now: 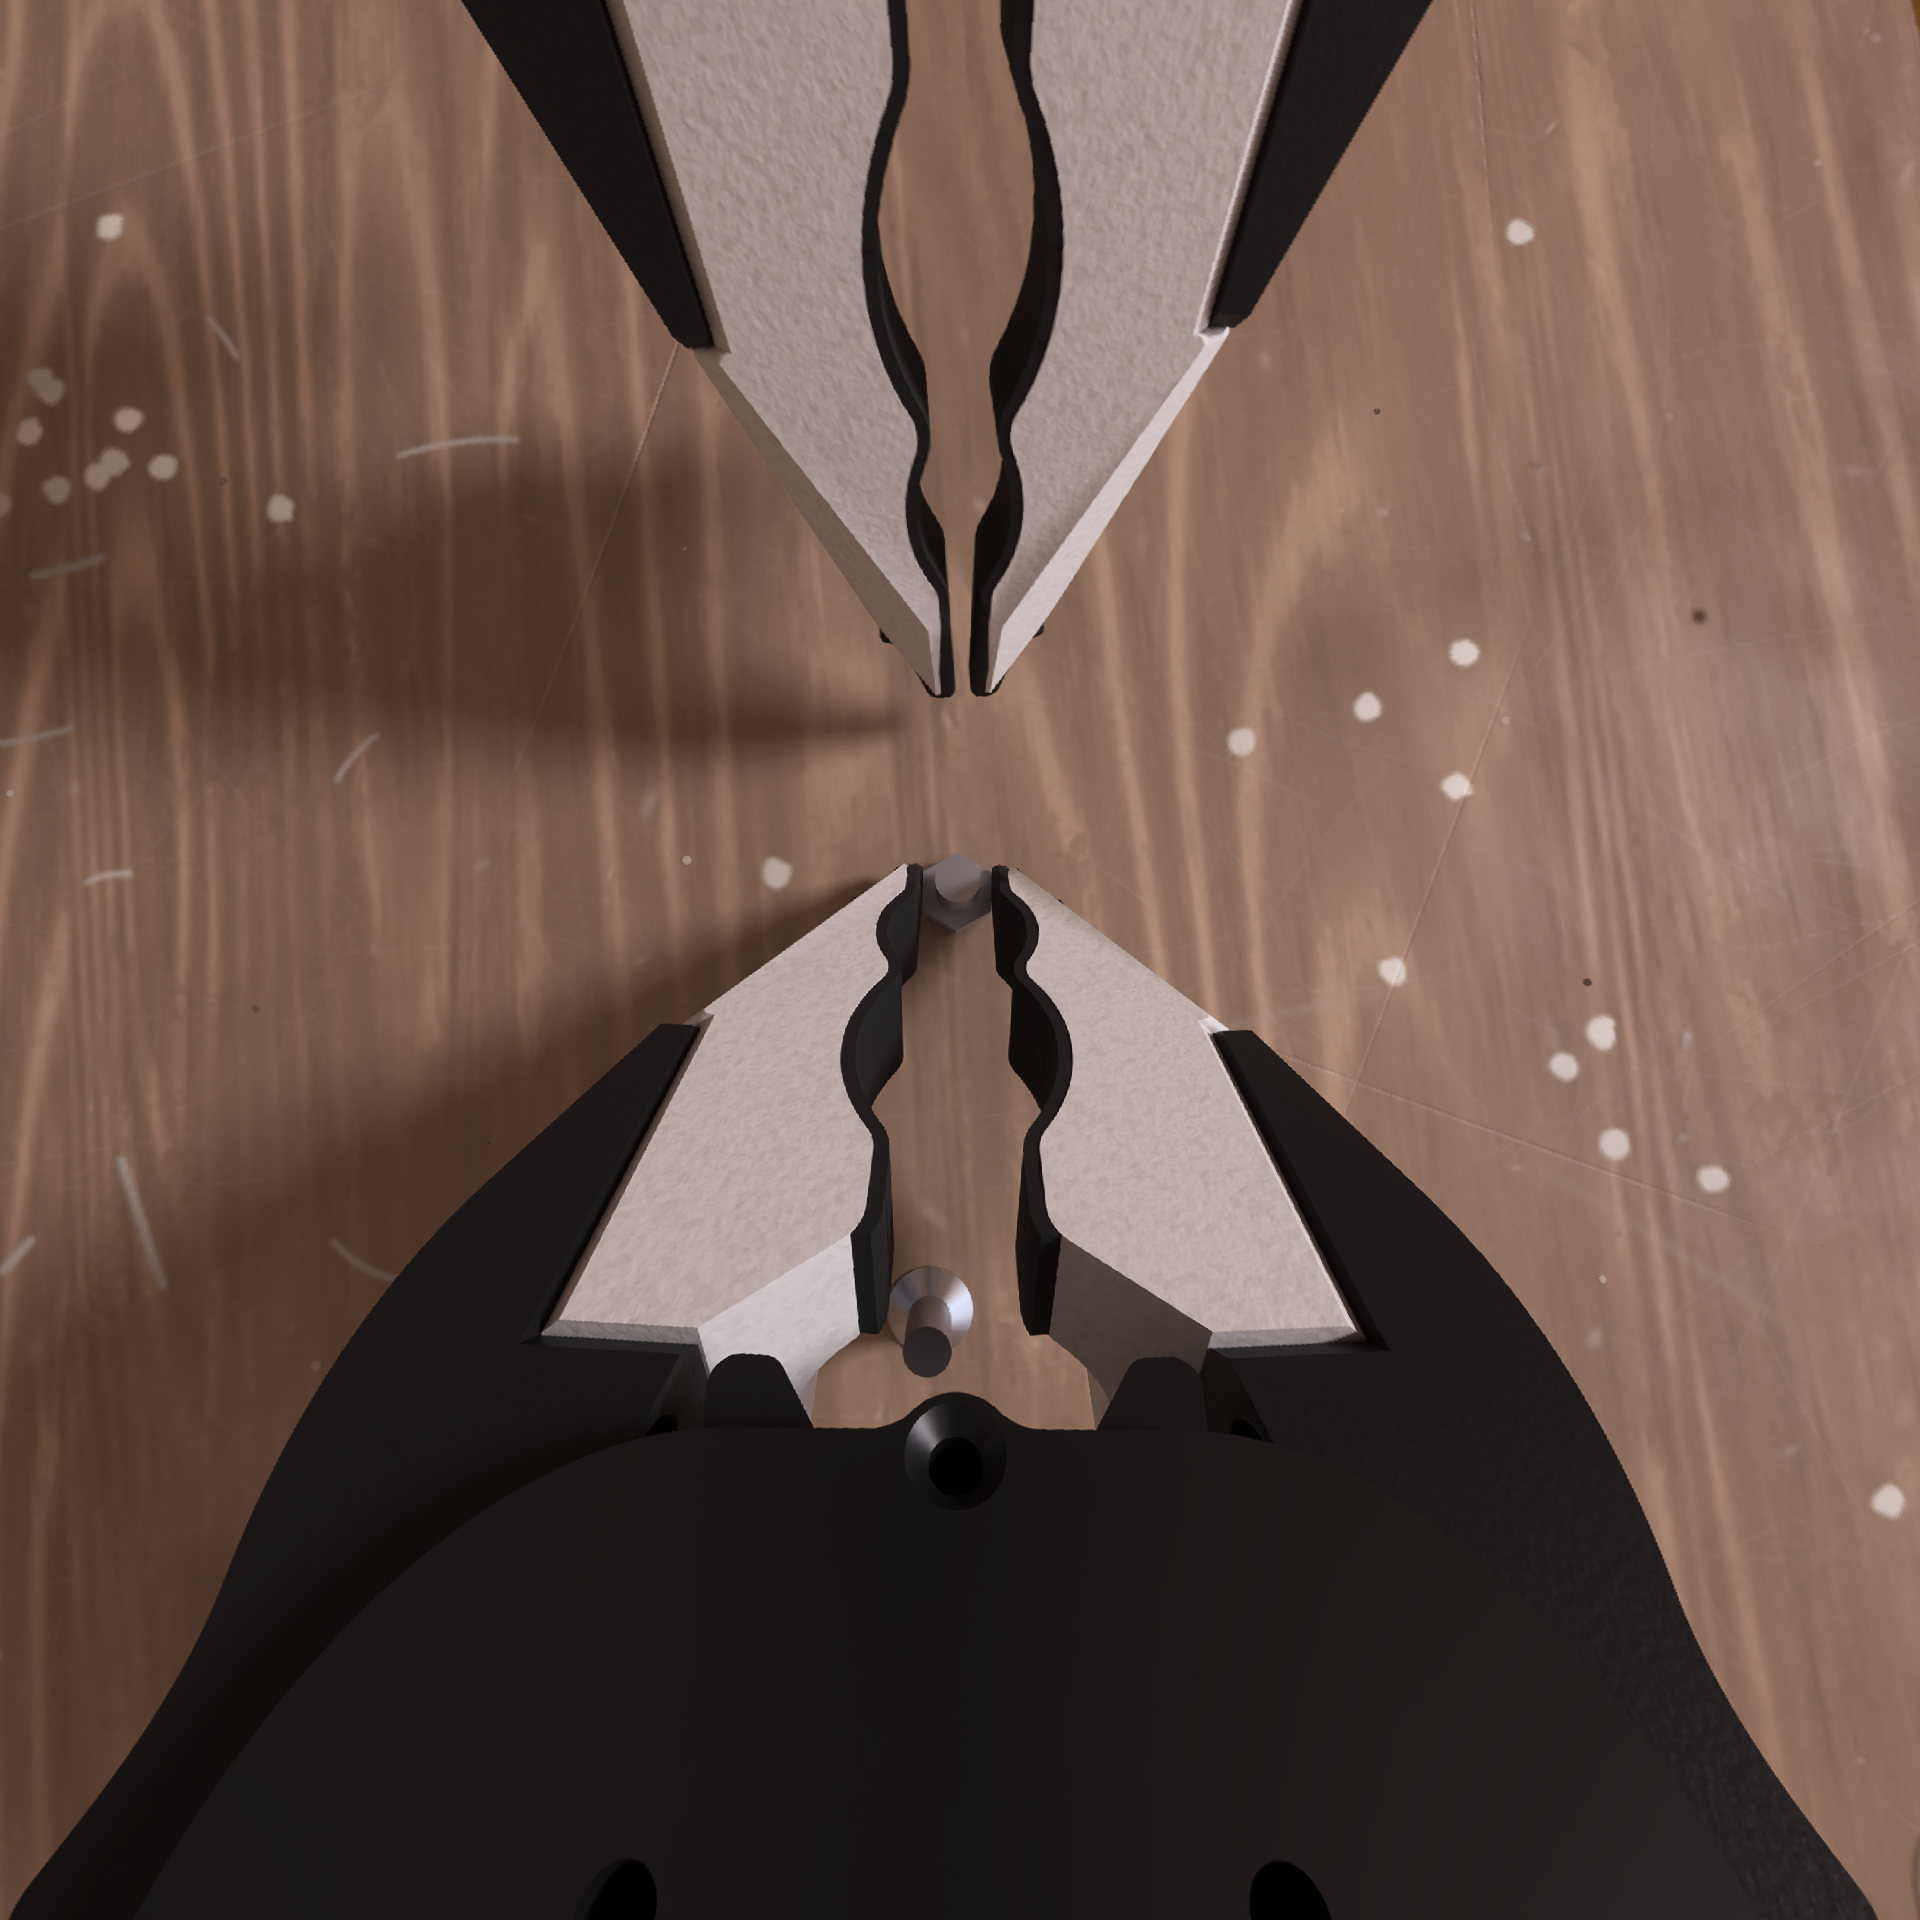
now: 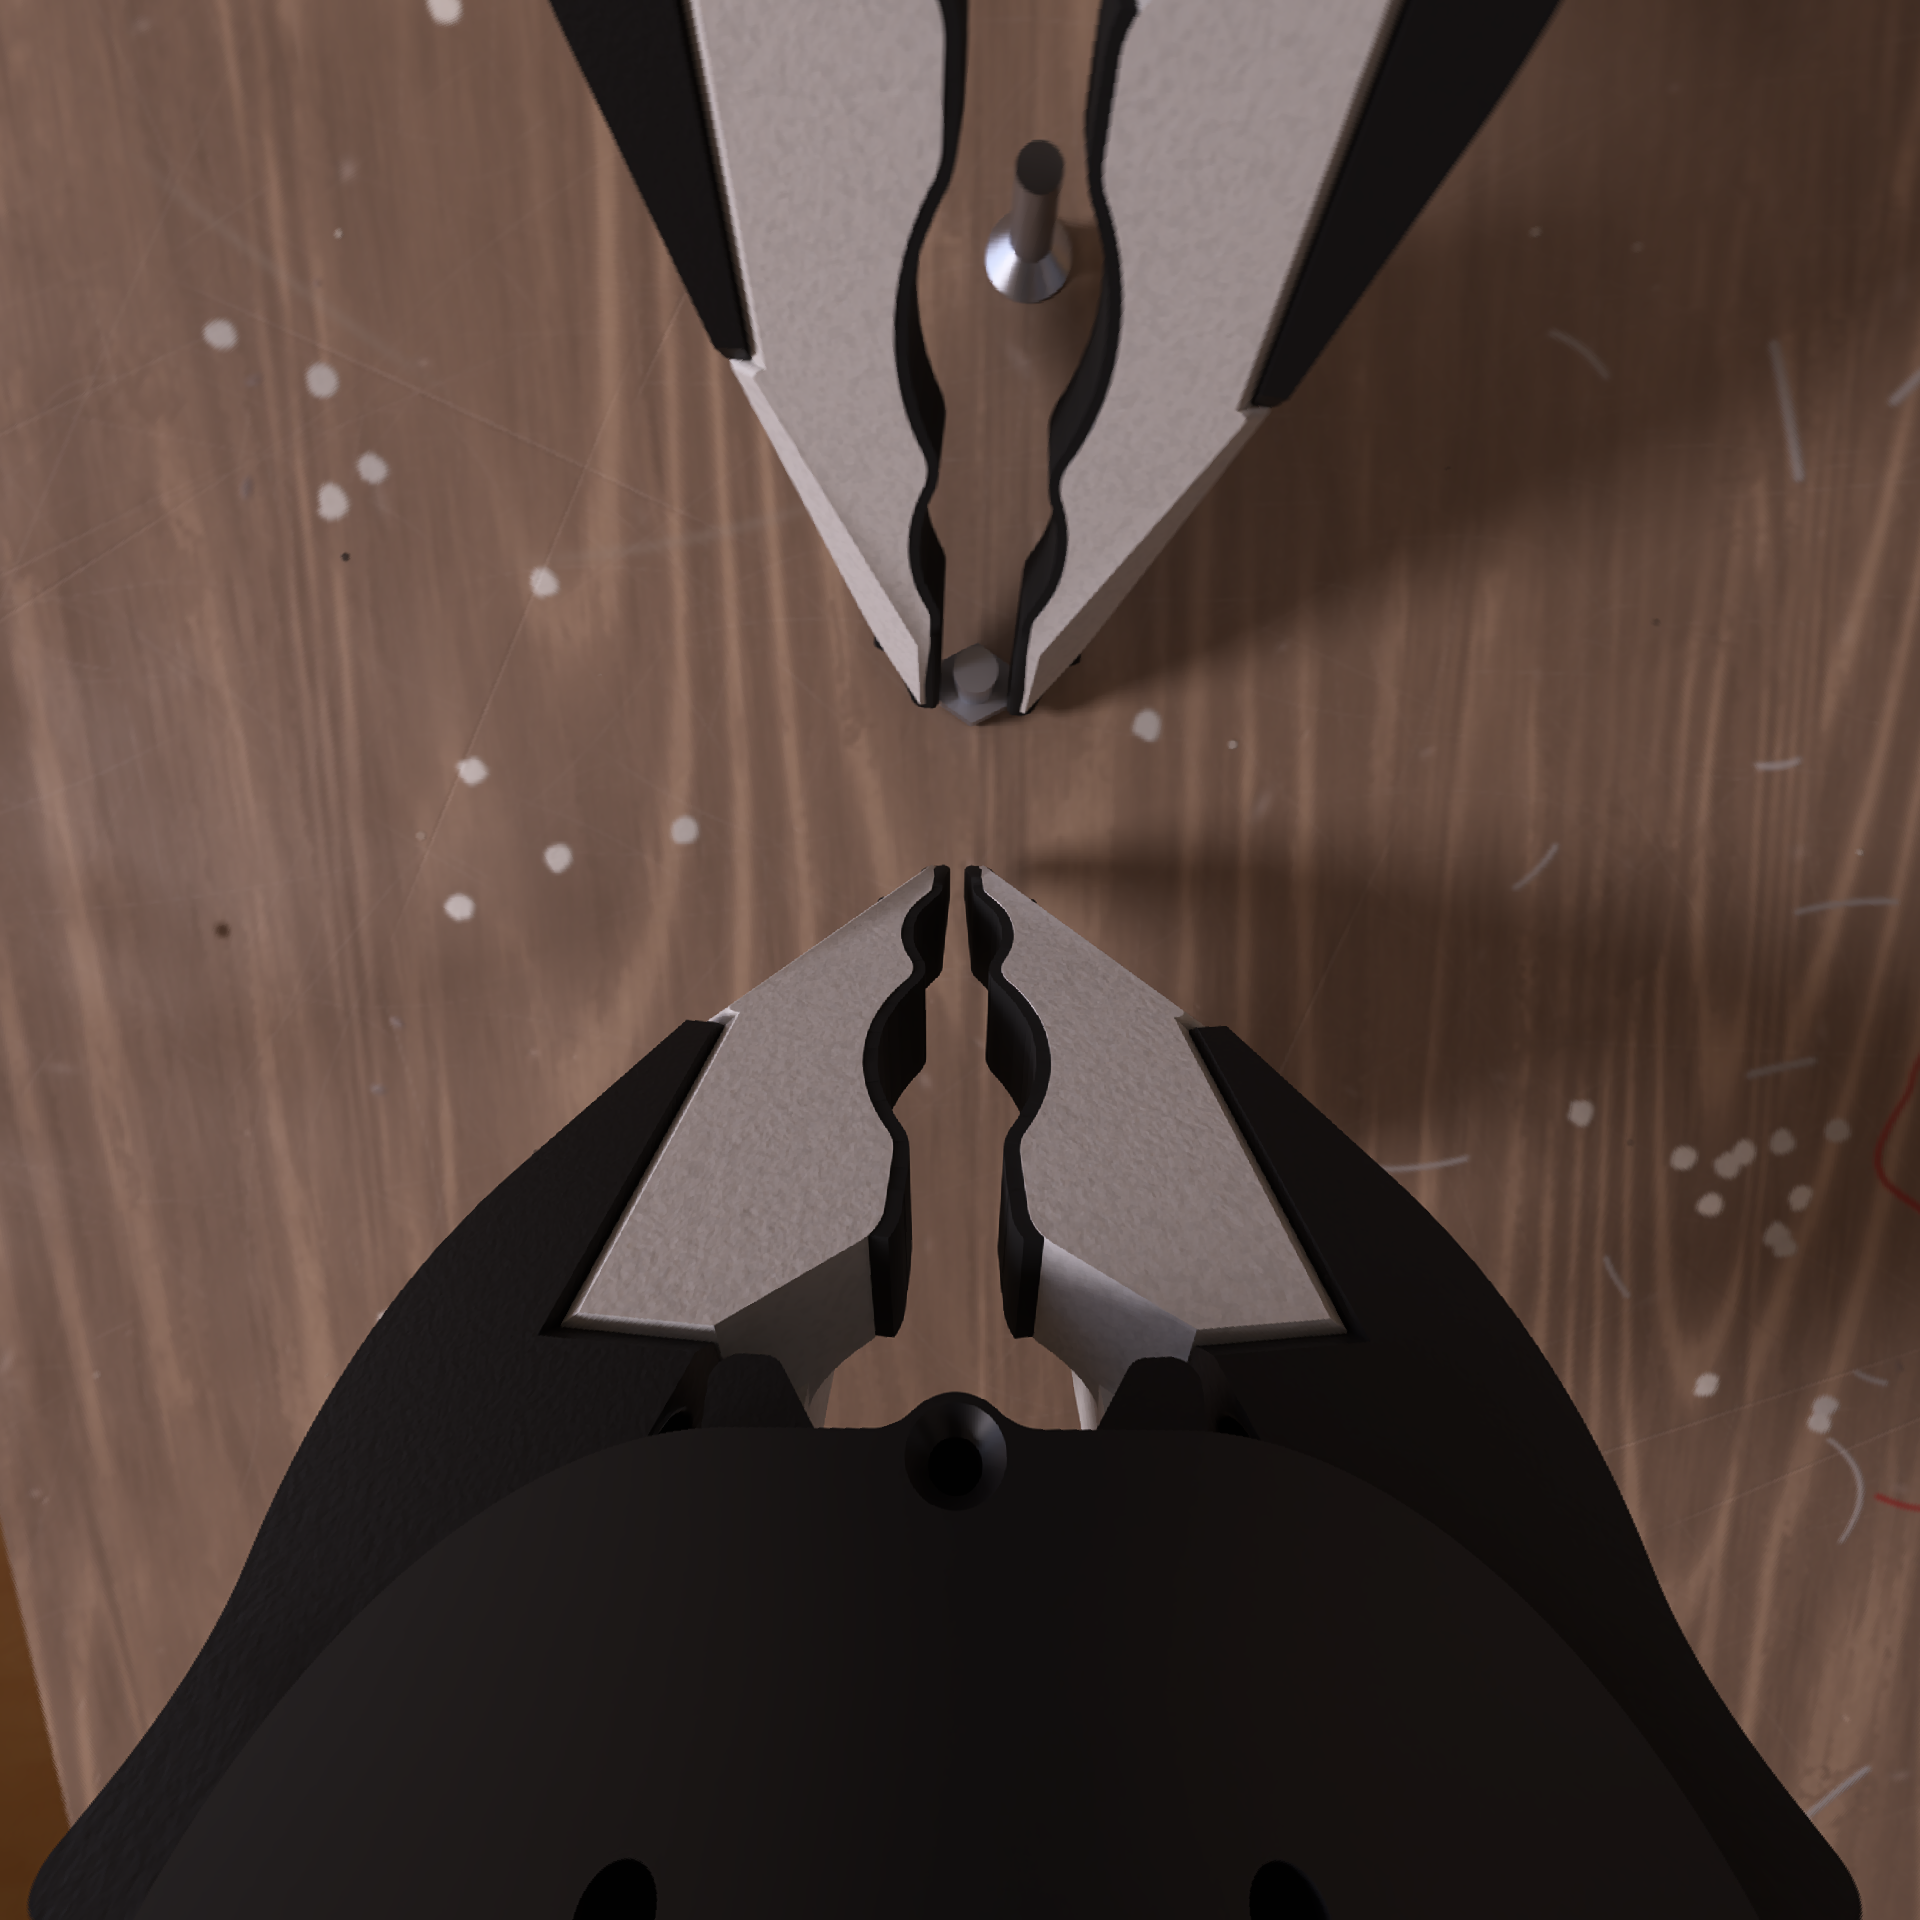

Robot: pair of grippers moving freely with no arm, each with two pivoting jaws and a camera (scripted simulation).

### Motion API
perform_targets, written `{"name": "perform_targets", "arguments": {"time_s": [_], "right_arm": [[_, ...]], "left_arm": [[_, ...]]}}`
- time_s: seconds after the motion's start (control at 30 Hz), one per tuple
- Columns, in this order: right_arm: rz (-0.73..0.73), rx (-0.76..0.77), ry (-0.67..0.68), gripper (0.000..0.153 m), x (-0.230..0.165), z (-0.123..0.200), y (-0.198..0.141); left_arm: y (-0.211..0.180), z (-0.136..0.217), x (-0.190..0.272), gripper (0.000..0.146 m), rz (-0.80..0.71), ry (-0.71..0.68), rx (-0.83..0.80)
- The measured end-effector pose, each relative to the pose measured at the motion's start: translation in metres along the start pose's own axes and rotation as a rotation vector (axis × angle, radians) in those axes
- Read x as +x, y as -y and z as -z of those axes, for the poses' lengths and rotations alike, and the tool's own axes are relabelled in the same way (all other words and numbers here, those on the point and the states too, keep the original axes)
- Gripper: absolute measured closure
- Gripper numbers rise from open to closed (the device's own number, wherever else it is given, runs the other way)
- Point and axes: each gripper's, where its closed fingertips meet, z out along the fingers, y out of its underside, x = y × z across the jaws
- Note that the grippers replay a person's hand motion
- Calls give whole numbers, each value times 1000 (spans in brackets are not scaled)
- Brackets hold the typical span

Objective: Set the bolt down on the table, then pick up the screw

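My left gripper (image 1: 954,878) is shut on a small grey hex-headed bolt (image 1: 954,906), pinched between its fingertips and held low over the wooden table (image 1: 416,935). I cannot tell whether the bolt touches the wood. A silver screw (image 1: 928,1325) with a flat cone head lies on the table under the left gripper, seen through the gap between its fingers. My right gripper (image 2: 957,878) is shut and empty, facing the left gripper (image 2: 974,691) tip to tip with a short gap. The right wrist view also shows the bolt (image 2: 974,698) and the screw (image 2: 1023,244).
The brown wooden table carries white specks (image 1: 1455,717) and pale scratches (image 2: 1787,410). The table's edge shows at the lower left of the right wrist view (image 2: 26,1662). A thin red line (image 2: 1910,1132) lies at the right border.
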Motion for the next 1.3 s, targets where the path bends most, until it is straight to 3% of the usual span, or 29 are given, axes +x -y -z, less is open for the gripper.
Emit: {"name": "perform_targets", "arguments": {"time_s": [0.17, 0.6, 0.8, 1.3], "right_arm": [[-54, 138, -48, 151, 3, 12, 4], [-29, 136, -82, 153, 6, 7, 0], [-107, 240, -95, 153, 9, 22, 0], [-109, 122, -94, 153, 6, 17, -18]], "left_arm": [[0, 0, -2, 133, -9, 18, -3], [1, -1, -2, 133, -12, 18, -7], [1, -1, -3, 133, -15, 24, -5], [1, -1, -3, 133, -5, 13, -5]]}}
